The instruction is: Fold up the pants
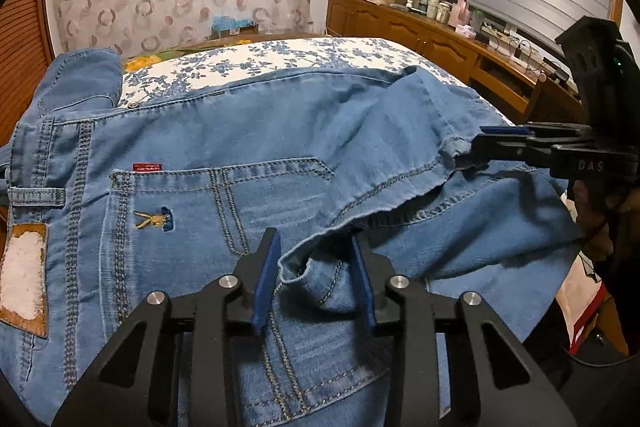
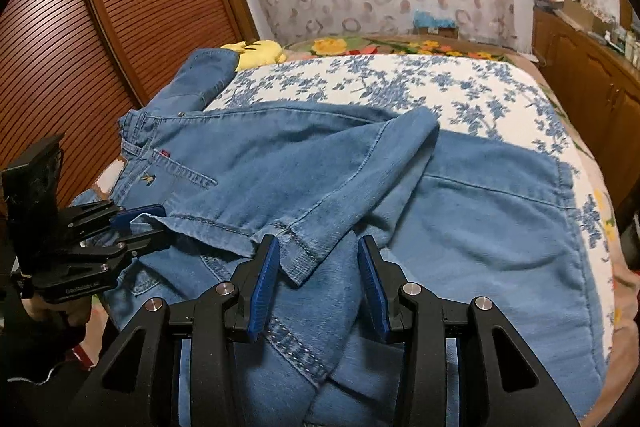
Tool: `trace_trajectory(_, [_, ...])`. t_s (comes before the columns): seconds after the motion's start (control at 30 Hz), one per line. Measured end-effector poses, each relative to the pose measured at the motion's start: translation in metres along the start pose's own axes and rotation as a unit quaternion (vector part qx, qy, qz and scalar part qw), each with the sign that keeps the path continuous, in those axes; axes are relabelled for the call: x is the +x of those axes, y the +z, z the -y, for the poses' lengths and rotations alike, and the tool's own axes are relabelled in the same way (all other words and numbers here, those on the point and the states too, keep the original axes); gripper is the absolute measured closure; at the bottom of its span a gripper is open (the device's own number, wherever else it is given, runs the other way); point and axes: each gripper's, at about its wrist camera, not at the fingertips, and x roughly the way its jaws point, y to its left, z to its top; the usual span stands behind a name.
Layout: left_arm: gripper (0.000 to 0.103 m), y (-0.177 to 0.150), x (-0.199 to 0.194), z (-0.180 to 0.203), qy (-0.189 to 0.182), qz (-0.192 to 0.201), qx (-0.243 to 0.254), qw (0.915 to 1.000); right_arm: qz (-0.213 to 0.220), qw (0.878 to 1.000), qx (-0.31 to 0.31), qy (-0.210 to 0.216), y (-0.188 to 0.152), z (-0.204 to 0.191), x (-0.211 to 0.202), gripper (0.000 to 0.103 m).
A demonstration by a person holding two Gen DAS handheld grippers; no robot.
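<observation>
— Where are the pants?
— The blue denim pants lie across the middle of the frame on the floral bed, with one leg hem turned back over the rest.
— And the grippers?
— The left gripper has its jaws spread around a hem fold. The right gripper has its jaws spread too, the hem corner between them.
</observation>
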Motion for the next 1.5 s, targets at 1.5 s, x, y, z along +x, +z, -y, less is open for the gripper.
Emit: trace_trajectory(1.5, [0.098,-0.007,-0.163,-0.045,0.031,0.168,-0.042,0.9844,0.127,0.977,-0.137,0.101,0.116,-0.126,-0.029,0.102])
